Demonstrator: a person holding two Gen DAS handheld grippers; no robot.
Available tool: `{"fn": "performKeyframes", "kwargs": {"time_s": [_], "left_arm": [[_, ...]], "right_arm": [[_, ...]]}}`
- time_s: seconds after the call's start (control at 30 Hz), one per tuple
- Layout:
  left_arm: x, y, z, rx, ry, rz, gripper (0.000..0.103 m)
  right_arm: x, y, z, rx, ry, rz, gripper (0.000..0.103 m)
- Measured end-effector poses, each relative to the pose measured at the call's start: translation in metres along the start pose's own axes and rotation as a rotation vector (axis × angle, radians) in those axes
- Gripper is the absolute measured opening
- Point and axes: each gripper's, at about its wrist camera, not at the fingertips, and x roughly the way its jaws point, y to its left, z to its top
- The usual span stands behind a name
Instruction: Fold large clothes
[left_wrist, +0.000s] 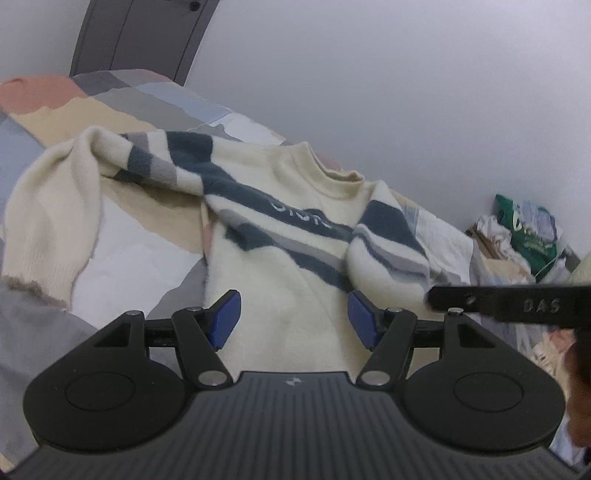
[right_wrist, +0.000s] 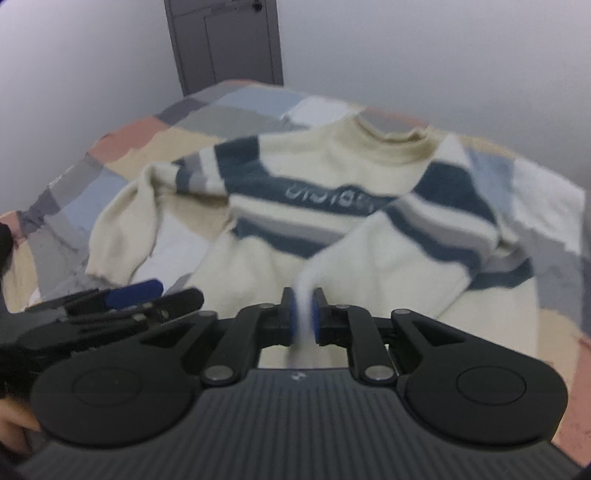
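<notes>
**Between the right pads: sweater cuff**

On the patchwork bedspread (right_wrist: 122, 140) the cream striped sweater (right_wrist: 332, 177) lies front up, its right-hand sleeve folded across the body. Right gripper (right_wrist: 303, 314): pads nearly together with a blurred strip of sleeve fabric between them, tilted downward. Left gripper (left_wrist: 291, 317): jaws wide apart, empty, hovering over the sweater's lower body.

This is a home bedroom. A bed under a pastel patchwork quilt (right_wrist: 236, 110) meets plain white walls (left_wrist: 406, 74) and a grey panelled door (right_wrist: 225, 40). Crumpled clothes pile (left_wrist: 524, 236) in the corner.
</notes>
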Motion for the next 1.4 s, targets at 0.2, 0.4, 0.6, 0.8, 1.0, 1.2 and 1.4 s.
{"fn": "performKeyframes", "kwargs": {"time_s": [0.2, 0.4, 0.6, 0.8, 1.0, 1.2, 1.4], "left_arm": [[0.002, 0.0, 0.004, -0.046, 0.01, -0.045, 0.07], [0.021, -0.021, 0.003, 0.001, 0.047, -0.059, 0.07], [0.056, -0.039, 0.0, 0.015, 0.092, -0.07, 0.07], [0.098, -0.052, 0.0, 0.04, 0.121, -0.063, 0.07], [0.121, -0.049, -0.005, 0.071, 0.133, -0.031, 0.07], [0.119, -0.047, -0.004, 0.059, 0.118, -0.038, 0.07], [0.109, -0.051, -0.004, 0.079, 0.083, -0.051, 0.07]], "right_arm": [[-0.005, -0.026, 0.003, 0.036, -0.089, 0.051, 0.07], [0.025, -0.097, 0.018, 0.128, -0.144, -0.088, 0.07], [0.085, -0.167, 0.037, 0.137, -0.136, -0.264, 0.069], [0.134, -0.202, 0.041, 0.142, -0.163, -0.285, 0.069], [0.17, -0.216, 0.037, 0.11, -0.175, -0.278, 0.072], [0.191, -0.211, 0.035, -0.004, -0.118, -0.252, 0.033], [0.167, -0.224, 0.045, 0.018, -0.199, -0.259, 0.013]]}}
